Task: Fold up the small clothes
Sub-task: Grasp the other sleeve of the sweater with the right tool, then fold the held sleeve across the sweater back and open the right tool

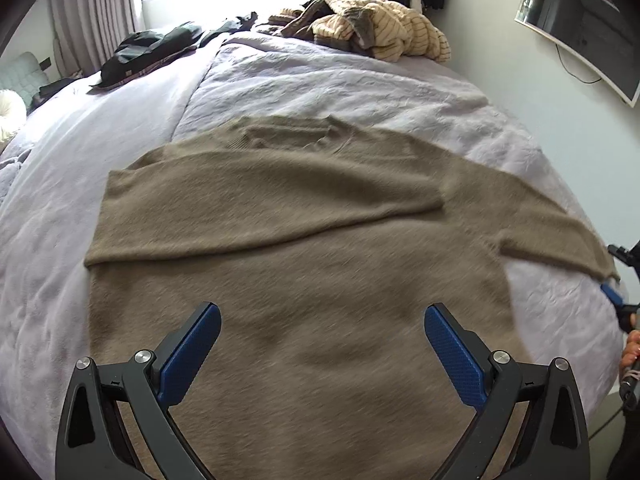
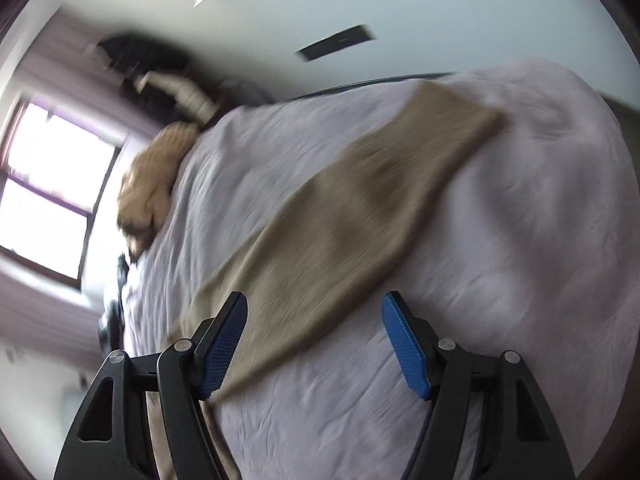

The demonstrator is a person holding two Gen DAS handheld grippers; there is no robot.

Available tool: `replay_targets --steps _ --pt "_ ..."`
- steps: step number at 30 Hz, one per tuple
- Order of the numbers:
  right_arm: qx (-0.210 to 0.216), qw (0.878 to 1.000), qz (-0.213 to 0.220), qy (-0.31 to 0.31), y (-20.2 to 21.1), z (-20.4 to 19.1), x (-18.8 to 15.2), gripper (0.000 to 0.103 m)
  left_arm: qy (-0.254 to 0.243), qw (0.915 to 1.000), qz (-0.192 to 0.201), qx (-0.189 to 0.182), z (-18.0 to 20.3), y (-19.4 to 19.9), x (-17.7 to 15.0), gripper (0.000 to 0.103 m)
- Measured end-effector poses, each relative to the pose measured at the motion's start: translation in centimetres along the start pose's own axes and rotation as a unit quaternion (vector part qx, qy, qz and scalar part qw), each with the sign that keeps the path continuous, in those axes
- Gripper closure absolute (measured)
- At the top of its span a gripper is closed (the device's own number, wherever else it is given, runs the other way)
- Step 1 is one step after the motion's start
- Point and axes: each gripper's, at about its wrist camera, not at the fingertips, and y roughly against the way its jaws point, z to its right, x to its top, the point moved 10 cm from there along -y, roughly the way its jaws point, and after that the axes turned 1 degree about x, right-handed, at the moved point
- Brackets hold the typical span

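A tan sweater [image 1: 304, 248] lies flat on the bed, collar toward the far side. Its left sleeve [image 1: 264, 184] is folded across the chest. Its right sleeve [image 1: 560, 232] stretches out to the right, and shows in the blurred right wrist view [image 2: 360, 200]. My left gripper [image 1: 322, 340] is open and empty above the sweater's lower body. My right gripper [image 2: 314, 332] is open and empty over the base of the right sleeve; its blue tip shows at the right edge of the left wrist view [image 1: 612, 296], by the cuff.
The bed has a pale lilac quilt [image 1: 360, 80]. A pile of cream striped and brown clothes [image 1: 376, 28] lies at the far side, and dark clothes [image 1: 152, 48] at the far left. A wall-mounted screen [image 1: 580, 20] is on the right. A window is behind the bed.
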Motion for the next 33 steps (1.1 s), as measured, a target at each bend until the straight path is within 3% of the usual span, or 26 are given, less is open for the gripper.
replay_targets --steps 3,9,10,11,13,17,22,29,33 --pt "0.011 1.0 0.003 -0.028 -0.9 1.1 1.3 0.03 -0.008 0.9999 0.004 0.004 1.1 -0.3 0.8 0.001" --pt "0.043 0.999 0.017 -0.018 -2.3 -0.5 3.4 0.03 0.005 1.0 0.003 0.002 1.5 -1.0 1.8 0.001" --pt "0.049 0.998 0.016 -0.019 -2.5 -0.7 3.4 0.04 0.009 0.9999 0.005 0.003 1.4 -1.1 2.0 0.001" --pt "0.056 0.998 0.013 -0.019 -2.7 -1.2 3.4 0.065 0.012 0.9999 0.006 0.004 1.4 -1.2 2.2 0.001" --pt "0.084 0.996 -0.003 -0.015 -3.5 -2.3 3.3 0.094 0.019 0.9998 0.011 0.002 1.1 -1.3 2.7 0.001" --pt "0.131 0.991 -0.005 0.011 -3.3 -5.6 2.7 0.094 0.035 0.9992 0.017 -0.001 -0.1 -1.6 3.7 0.001" --pt "0.197 0.976 -0.029 0.082 -3.4 -13.6 -0.1 0.094 0.07 0.9974 0.017 -0.004 -2.8 -2.2 4.6 0.001" --pt "0.25 0.935 -0.099 0.233 -6.0 -27.4 -10.4 0.094 0.089 0.9951 0.024 0.033 -7.8 -2.8 5.0 0.001" --pt "0.256 0.898 -0.15 0.324 -8.4 -33.1 -18.9 0.094 0.095 0.994 0.024 0.049 -10.4 -3.1 4.6 0.001"
